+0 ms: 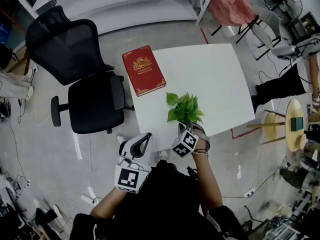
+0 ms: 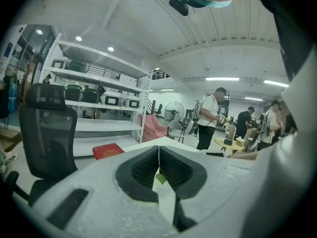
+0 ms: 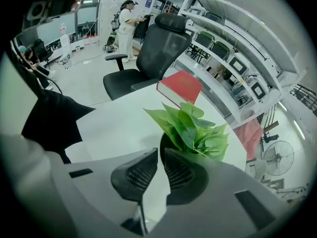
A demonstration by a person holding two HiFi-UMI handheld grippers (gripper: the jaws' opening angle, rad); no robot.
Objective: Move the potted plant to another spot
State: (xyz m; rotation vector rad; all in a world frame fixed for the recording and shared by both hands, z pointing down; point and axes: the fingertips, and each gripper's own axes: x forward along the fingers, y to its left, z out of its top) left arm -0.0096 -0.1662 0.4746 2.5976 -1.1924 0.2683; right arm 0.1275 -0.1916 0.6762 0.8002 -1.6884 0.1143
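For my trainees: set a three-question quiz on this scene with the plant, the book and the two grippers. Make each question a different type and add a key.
1. True or false: the red book lies on the office chair.
2. Multiple choice: the right gripper has its jaws at A) the red book, B) the potted plant, C) the office chair.
3. Fill in: the left gripper has its jaws ____ with nothing held between them.

Key: 1 false, it lies on the white table; 2 B; 3 together.
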